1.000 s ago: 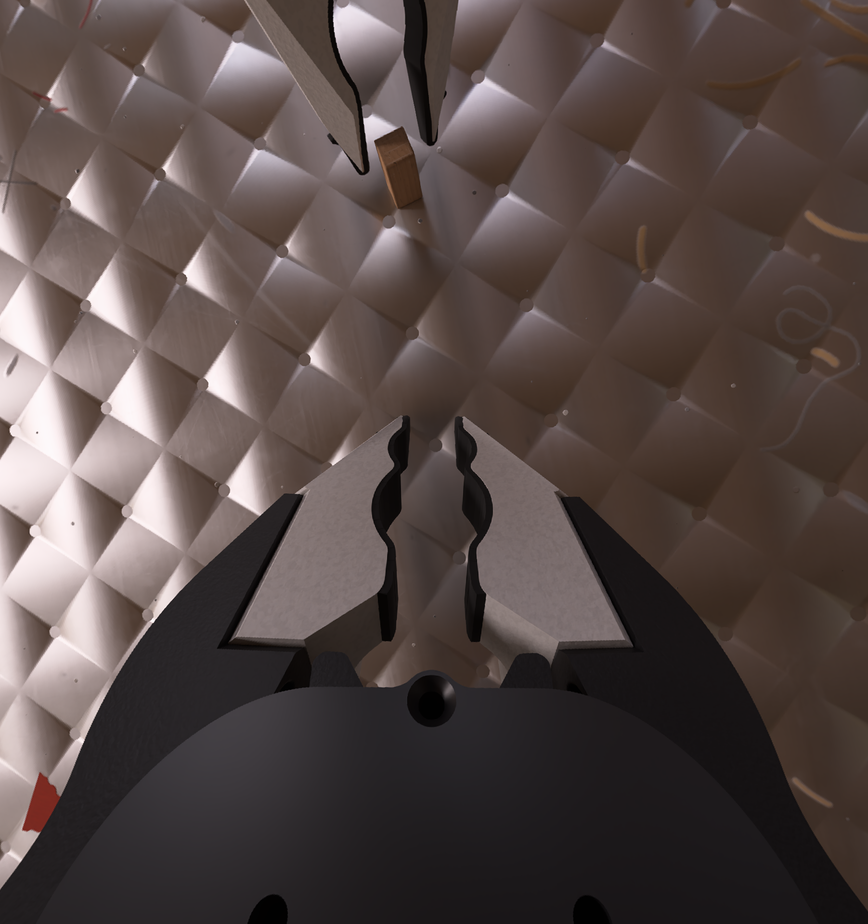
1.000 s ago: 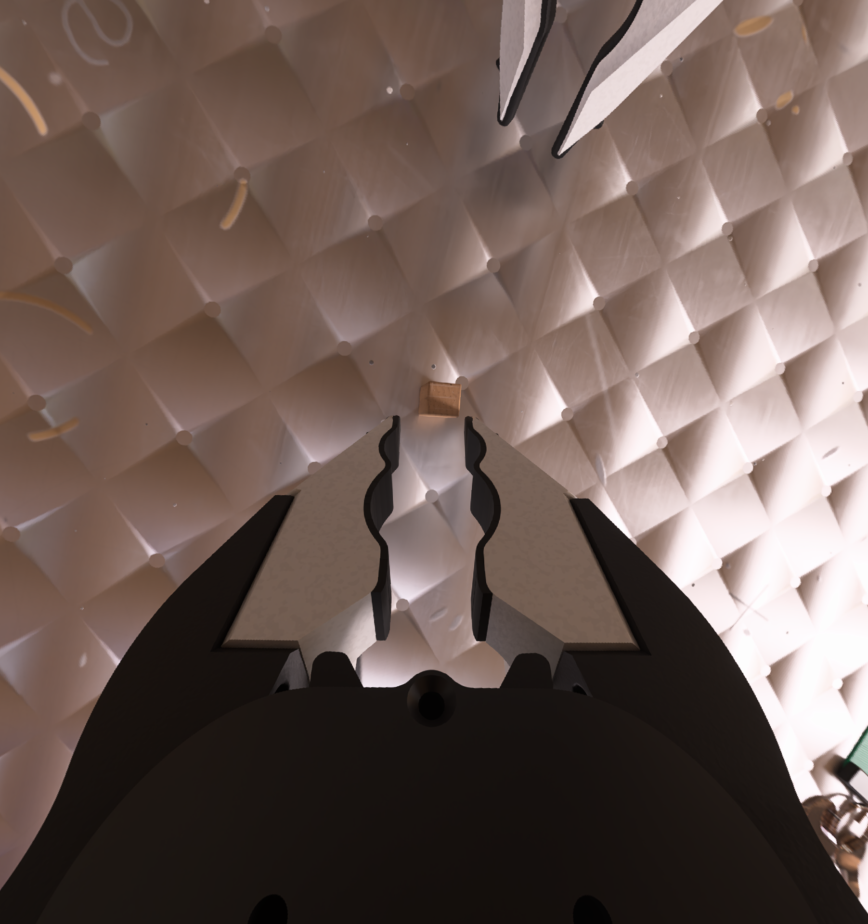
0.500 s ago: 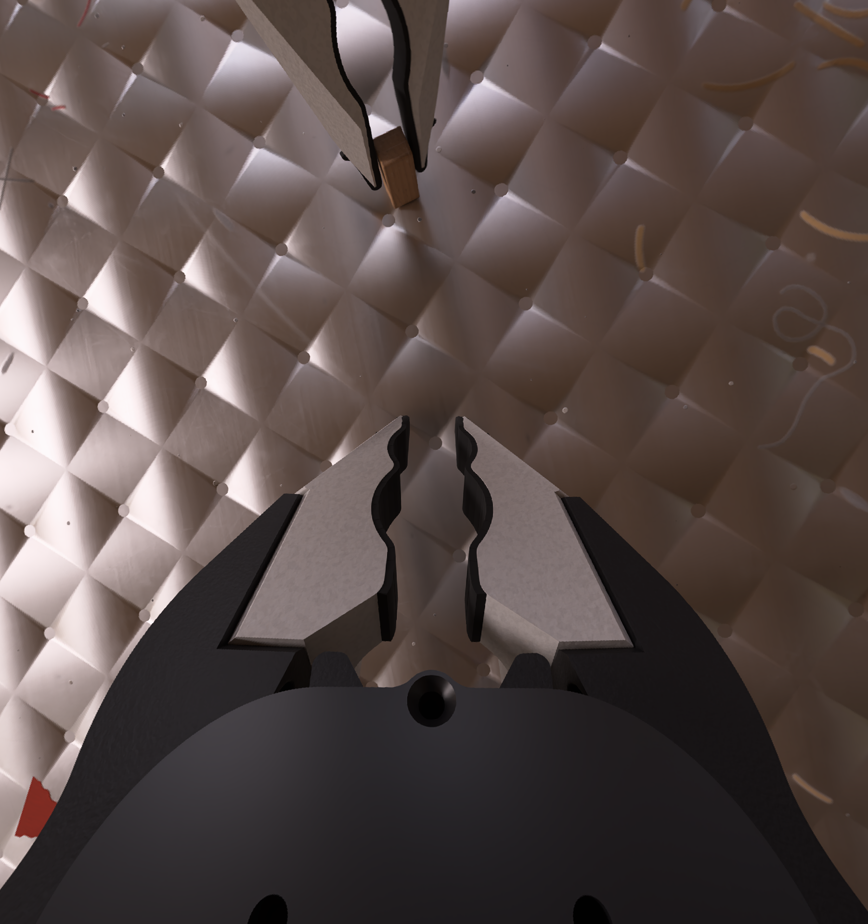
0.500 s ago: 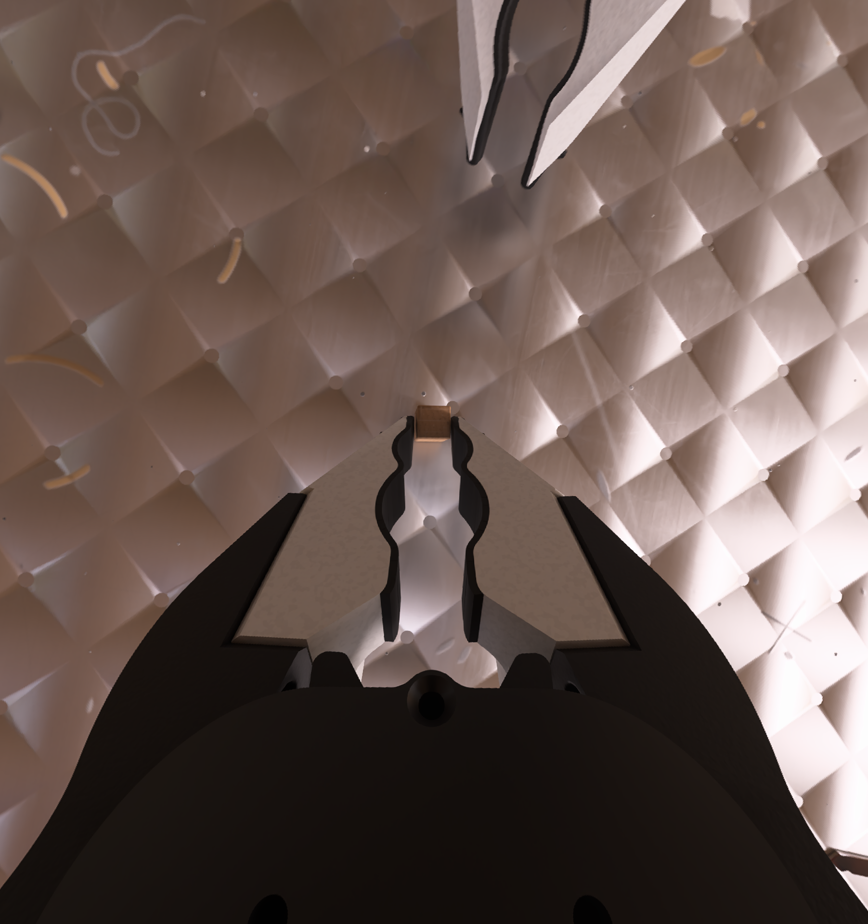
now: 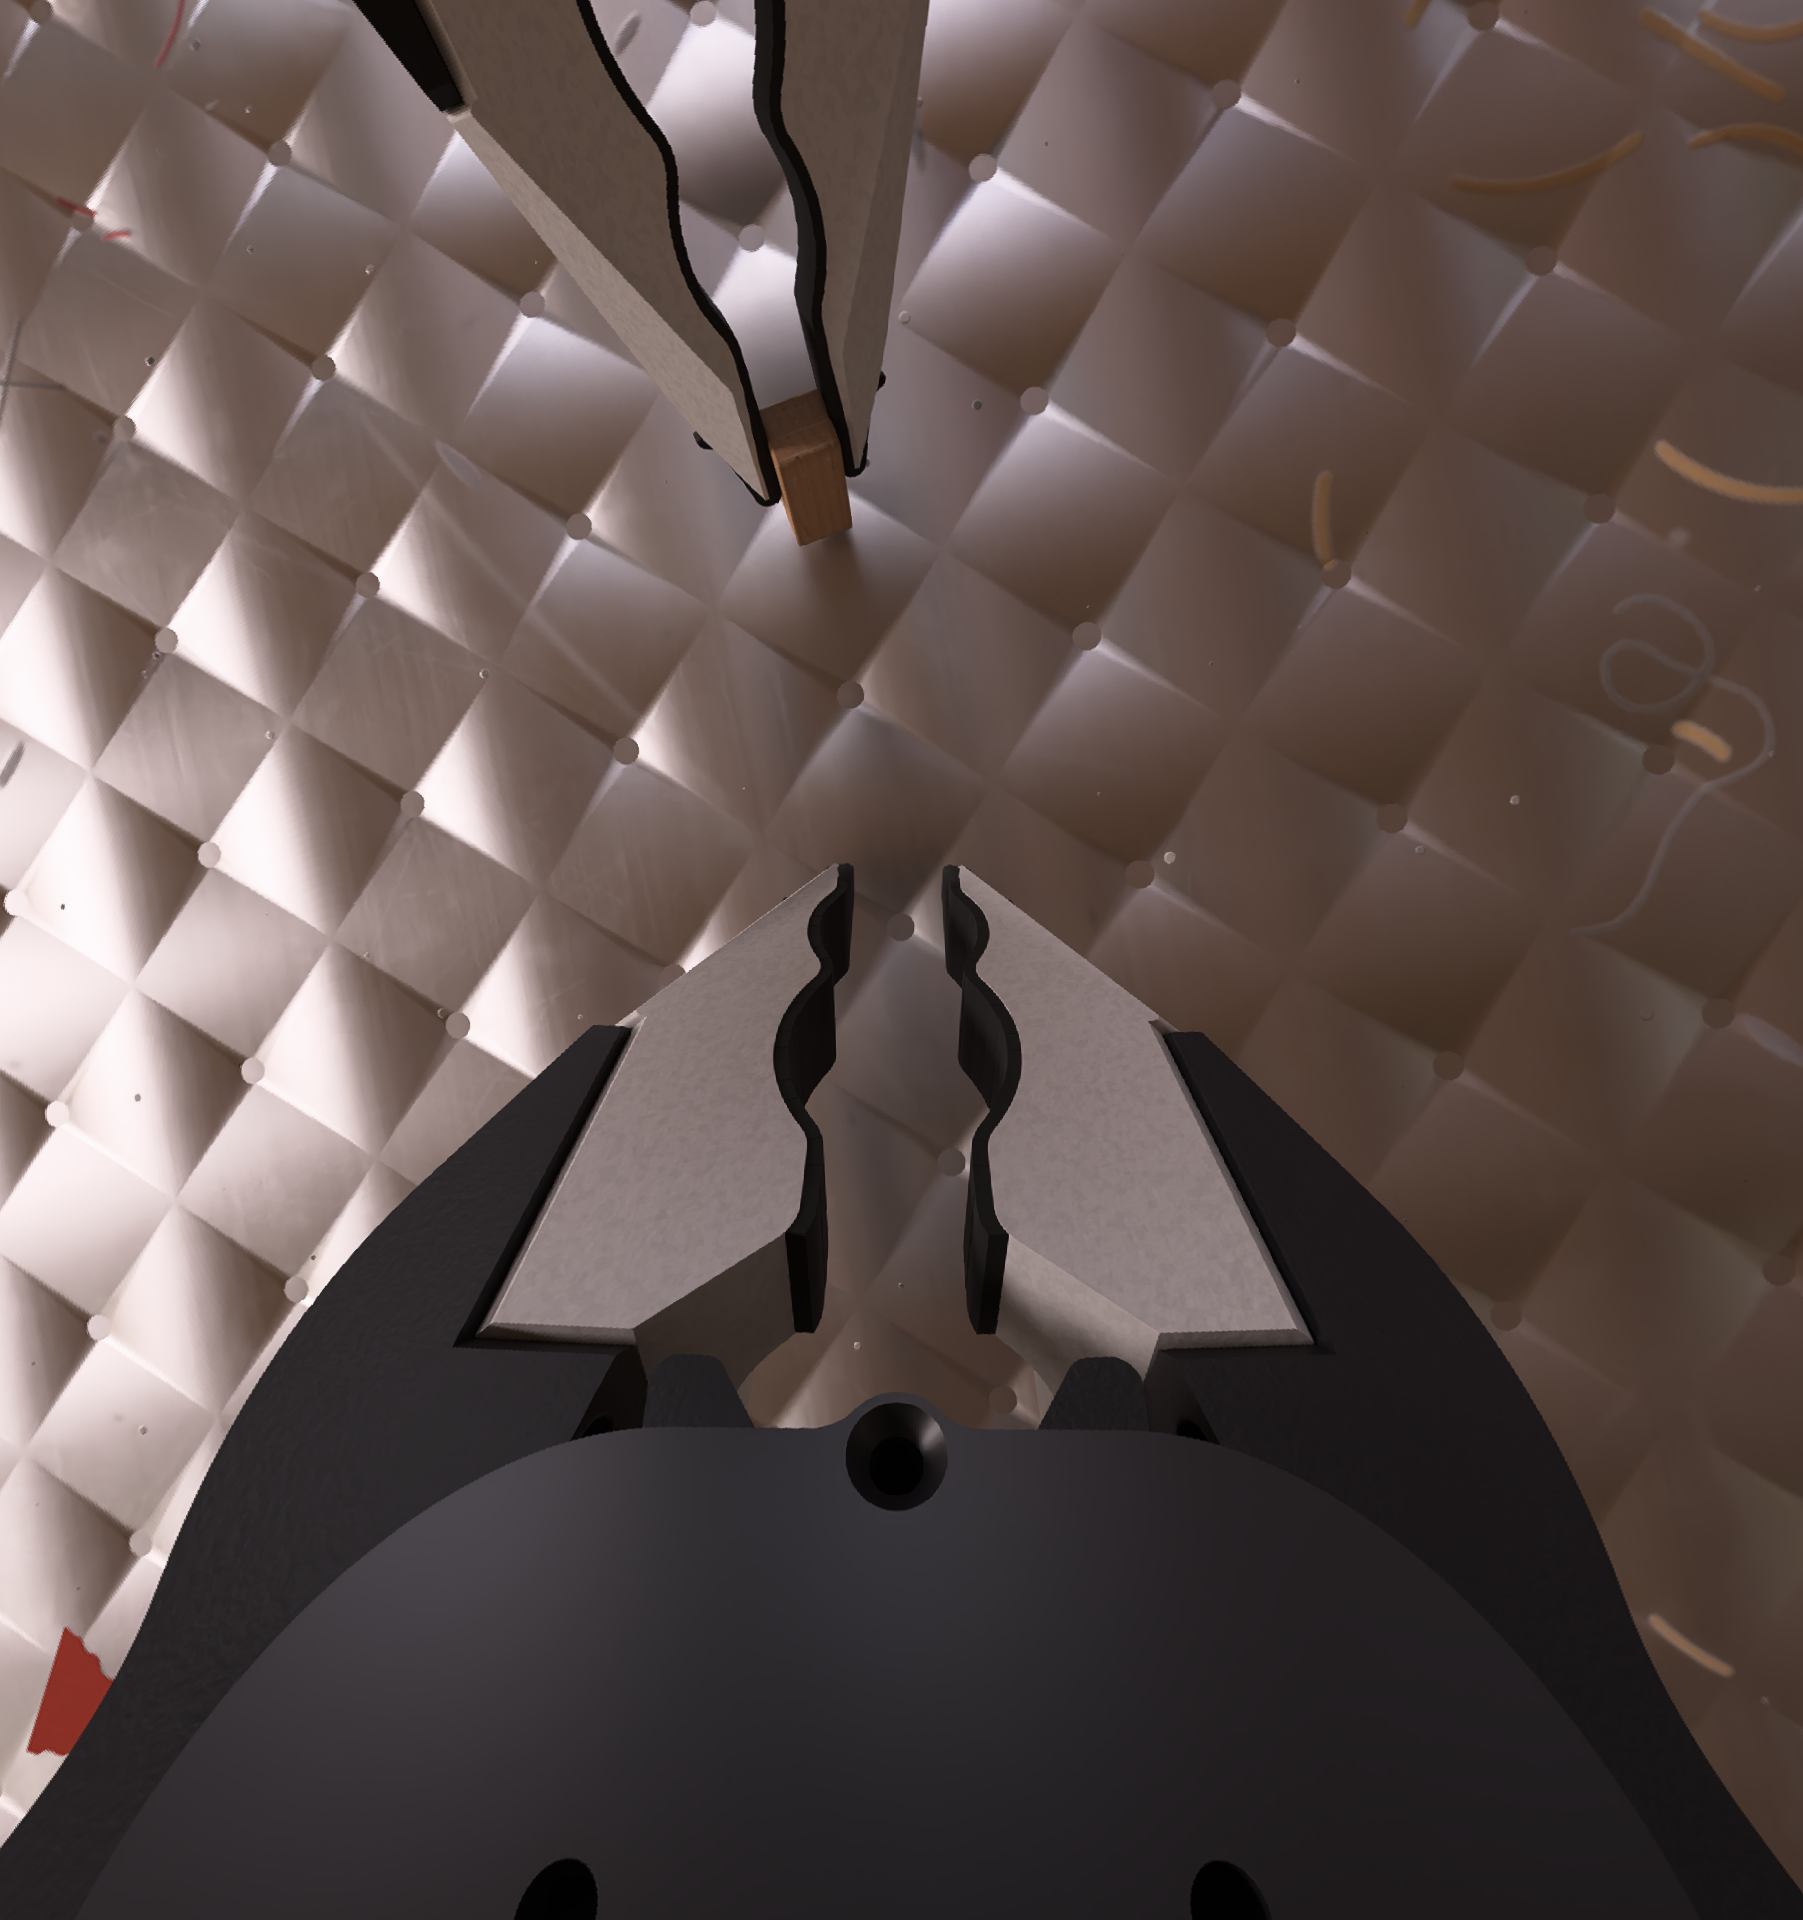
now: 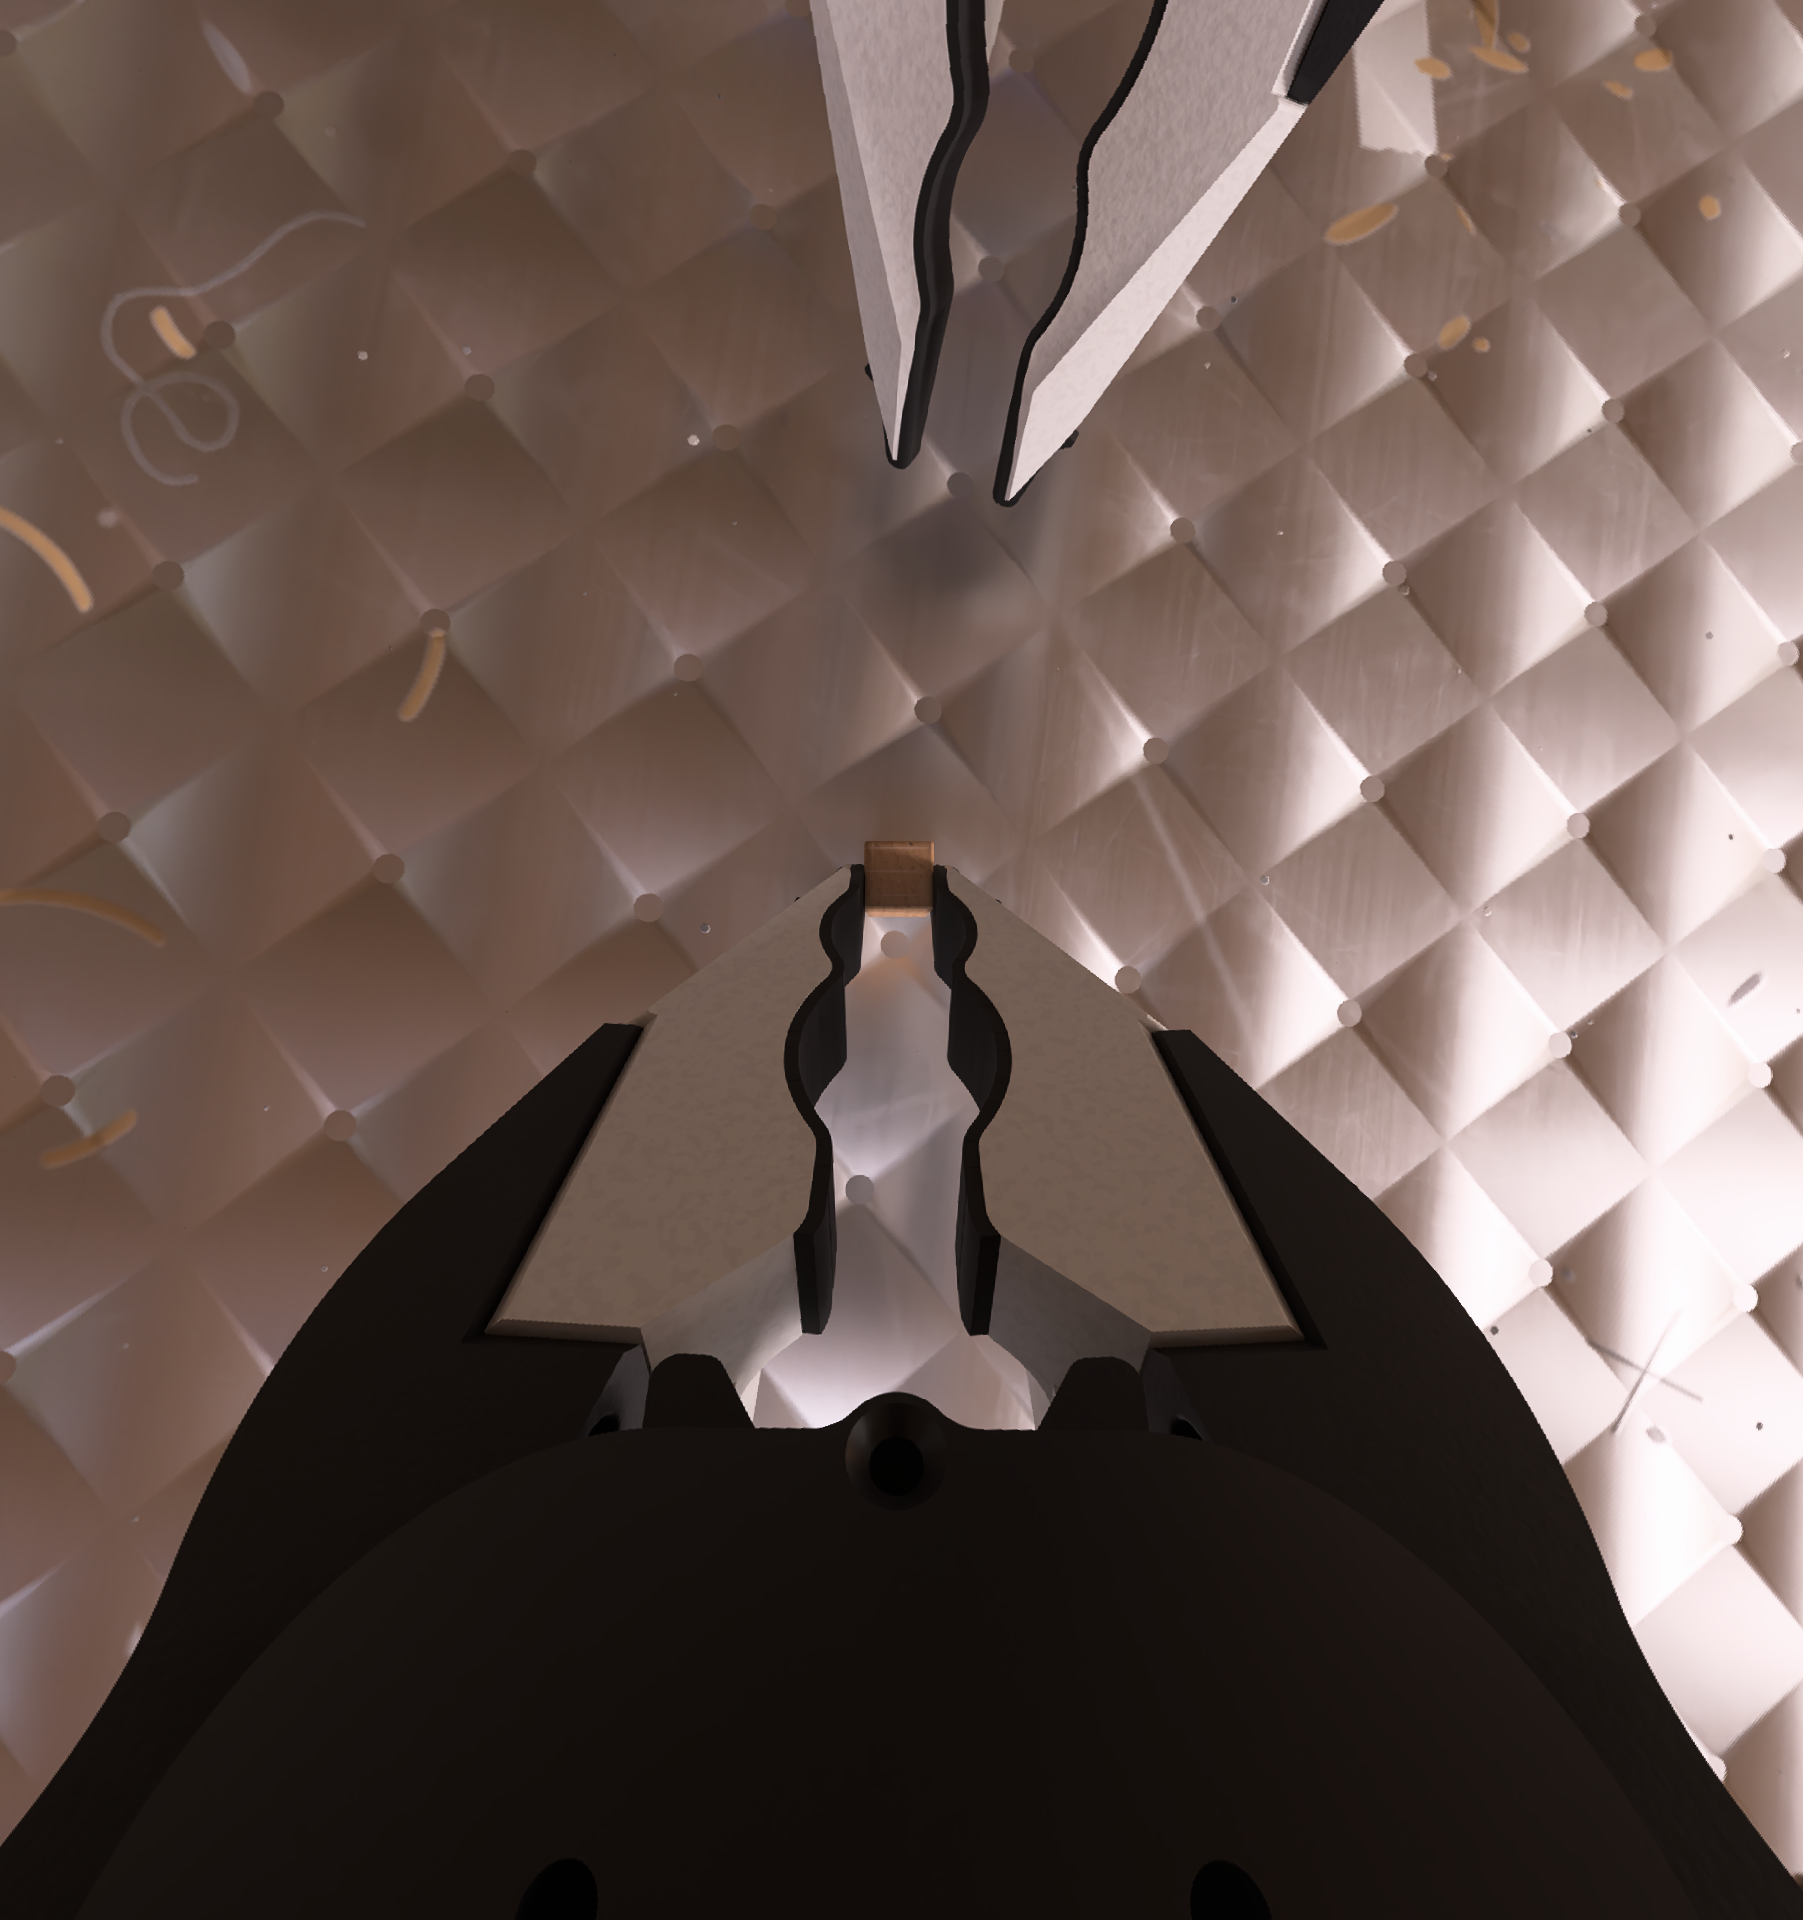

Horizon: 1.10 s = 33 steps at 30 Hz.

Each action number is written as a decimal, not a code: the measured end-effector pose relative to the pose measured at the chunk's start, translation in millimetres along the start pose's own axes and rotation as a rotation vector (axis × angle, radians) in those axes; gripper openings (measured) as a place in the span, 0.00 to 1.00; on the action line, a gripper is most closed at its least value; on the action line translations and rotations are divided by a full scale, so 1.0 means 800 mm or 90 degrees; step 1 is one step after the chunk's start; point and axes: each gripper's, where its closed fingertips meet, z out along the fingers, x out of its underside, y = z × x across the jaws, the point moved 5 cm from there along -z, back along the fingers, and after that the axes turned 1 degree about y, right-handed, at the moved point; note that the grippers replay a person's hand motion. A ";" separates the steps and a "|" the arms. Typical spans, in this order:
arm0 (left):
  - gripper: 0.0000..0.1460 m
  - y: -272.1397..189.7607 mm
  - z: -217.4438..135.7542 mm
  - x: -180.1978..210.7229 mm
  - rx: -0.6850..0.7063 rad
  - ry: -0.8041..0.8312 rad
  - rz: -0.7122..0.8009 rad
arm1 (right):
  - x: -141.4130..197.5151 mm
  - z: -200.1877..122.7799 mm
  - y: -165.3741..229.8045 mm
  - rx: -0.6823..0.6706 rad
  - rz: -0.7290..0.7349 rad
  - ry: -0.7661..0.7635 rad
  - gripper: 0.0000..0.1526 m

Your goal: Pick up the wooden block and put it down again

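The small wooden block [image 6: 897, 871] is pinched between the fingertips of my right gripper [image 6: 897, 883], which is shut on it and holds it a little above the quilted metal surface [image 6: 1396, 727]. In the left wrist view the right gripper [image 5: 806, 476] comes down from the top with the block [image 5: 816, 504] sticking out below its tips. My left gripper [image 5: 897, 883] is open and empty, hovering nearer the camera side, apart from the block. It also shows at the top of the right wrist view [image 6: 951, 478], its fingers apart.
The surface [image 5: 357, 727] is a grid of raised diamond tiles with studs. Thin tan shavings [image 5: 1728, 483] and a pale thread curl [image 5: 1655, 665] lie on the right, a red scrap [image 5: 66, 1704] at the lower left.
My right gripper moved onto the block, closed on it and rose with it off the surface. My left gripper has stayed open and almost still.
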 end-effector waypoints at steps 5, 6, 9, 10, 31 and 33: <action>0.11 -0.001 0.000 0.000 0.003 0.000 0.000 | -0.003 -0.002 0.000 -0.004 0.001 -0.005 0.08; 0.11 -0.001 0.000 0.000 0.003 -0.001 0.001 | -0.004 -0.003 -0.001 0.001 -0.001 -0.006 0.08; 0.10 -0.001 0.000 0.000 0.002 0.000 0.001 | -0.009 -0.005 0.000 -0.006 0.003 -0.023 0.08; 0.10 -0.001 0.000 0.000 0.002 0.000 0.002 | -0.009 -0.004 0.000 -0.006 0.000 -0.023 0.08; 0.12 -0.003 0.004 -0.009 -0.019 0.001 0.017 | -0.003 -0.003 -0.003 0.011 -0.017 0.012 0.22; 0.12 -0.005 0.006 -0.013 -0.021 -0.003 0.023 | -0.002 -0.003 -0.003 0.015 -0.009 0.009 0.25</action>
